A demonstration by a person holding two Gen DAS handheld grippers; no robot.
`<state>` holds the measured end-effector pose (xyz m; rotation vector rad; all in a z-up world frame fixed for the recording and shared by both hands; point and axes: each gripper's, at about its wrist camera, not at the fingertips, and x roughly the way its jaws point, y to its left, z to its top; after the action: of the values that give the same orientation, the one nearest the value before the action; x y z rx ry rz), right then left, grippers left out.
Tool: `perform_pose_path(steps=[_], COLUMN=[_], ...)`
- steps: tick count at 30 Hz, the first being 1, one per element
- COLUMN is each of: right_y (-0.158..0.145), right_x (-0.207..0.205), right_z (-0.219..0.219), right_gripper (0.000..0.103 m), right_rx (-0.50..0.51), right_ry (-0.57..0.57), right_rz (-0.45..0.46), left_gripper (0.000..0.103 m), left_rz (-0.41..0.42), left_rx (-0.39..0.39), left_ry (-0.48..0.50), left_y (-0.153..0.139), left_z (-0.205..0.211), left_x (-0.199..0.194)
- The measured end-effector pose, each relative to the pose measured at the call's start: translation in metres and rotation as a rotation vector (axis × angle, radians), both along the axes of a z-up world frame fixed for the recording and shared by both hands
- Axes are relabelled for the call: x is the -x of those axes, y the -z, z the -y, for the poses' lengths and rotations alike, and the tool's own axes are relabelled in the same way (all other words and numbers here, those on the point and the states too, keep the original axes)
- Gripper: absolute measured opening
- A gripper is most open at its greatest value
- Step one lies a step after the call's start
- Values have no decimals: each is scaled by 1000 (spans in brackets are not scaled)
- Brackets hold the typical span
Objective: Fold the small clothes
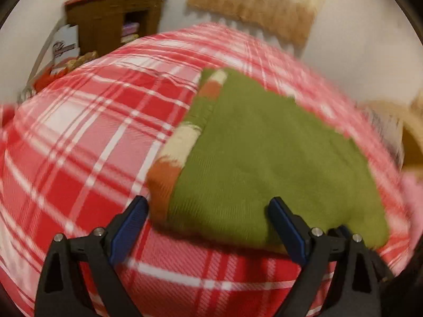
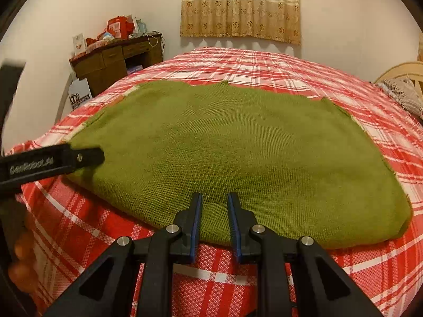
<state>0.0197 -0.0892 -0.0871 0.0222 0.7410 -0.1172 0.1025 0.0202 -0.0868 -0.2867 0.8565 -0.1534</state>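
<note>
Lying flat on the bed (image 2: 277,66), over its red-and-white checked bedspread (image 1: 87,137): a green knitted sweater (image 2: 238,142), folded, its near edge close to the bed's front edge. Showing at the sweater's left side in the left wrist view: a sleeve with cream and orange bands (image 1: 171,158), tucked partly under the green body.

Standing wide apart: left claw (image 1: 208,208), nothing pinched between its blue pads, hovering at the sweater's near left corner, one finger over bare bedspread, the other over green knit. Whether touching the cloth, impossible to tell through the blur. Reaching in from the left in the right wrist view: the same left claw (image 2: 87,157), its tip over the sweater's left edge.

Standing only narrowly apart: right claw (image 2: 214,200), nothing between the pads, pointing at the middle of the sweater's near edge, fingertips over the knit.

Sitting beyond the bed by the wall: a brown wooden desk (image 2: 116,58) piled with red boxes (image 2: 117,27); hanging above the bed, a patterned curtain (image 2: 240,8).
</note>
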Motion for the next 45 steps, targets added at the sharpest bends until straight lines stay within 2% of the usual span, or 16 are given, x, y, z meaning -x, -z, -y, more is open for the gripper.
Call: perform_pose_path(steps=[5,9,11,13,15,19,21,23,25,27,29,30,33,38,41,45], right_y=[2,3,3,3,3,1,-8,-22,-31,-27,-10,-1,-3,-1,1,3], right_x=[-3,-1,0,1,1,-2,-7,-9,-15,-24,-33,-33,-30,-27,-21,-19], right_z=[-2,2,4,6,6,4,9,15,15,14,12,11,9,18,23,31], right_gripper=[21,22,22,22,22,22,22,22,22,22,22,22,22,23,23,23], right_rx=[-6,-27,-42,-49,-47,-40,-105,-183,-153,-131,-128,-119,-108,-170,-221,-287], right_ry=[-3,-7,-9,-11,-11,-7,-9,-7,16,14,8,7,6,3,6,4], right_rz=[9,18,22,25,26,6,-14,25,44,34,-21,-21,-2,15,32,46], left_gripper=[99,101,87,59,44,42,43,44,47,47,45,39,24,21,20,17], left_rz=[-6,-7,-5,-22,-19,-3,-6,-9,-9,0,20,35,81,162,241,350], left_rx=[117,200,242,268,264,230,224,230,230,204,165,130,39,-72,-167,-254], left_ry=[15,-6,-16,-7,2,9,7,-2,-4,-1,21,32,63,104,171,345], left_y=[1,1,0,0,-1,-1,0,-1,-1,-2,-4,-5,-9,-20,-30,-40], left_z=[8,8,7,9,10,13,12,13,13,18,23,26,34,50,71,105], left_x=[10,-11,-23,-35,-36,-32,-31,-32,-33,-35,-34,-33,-32,-28,-20,-2])
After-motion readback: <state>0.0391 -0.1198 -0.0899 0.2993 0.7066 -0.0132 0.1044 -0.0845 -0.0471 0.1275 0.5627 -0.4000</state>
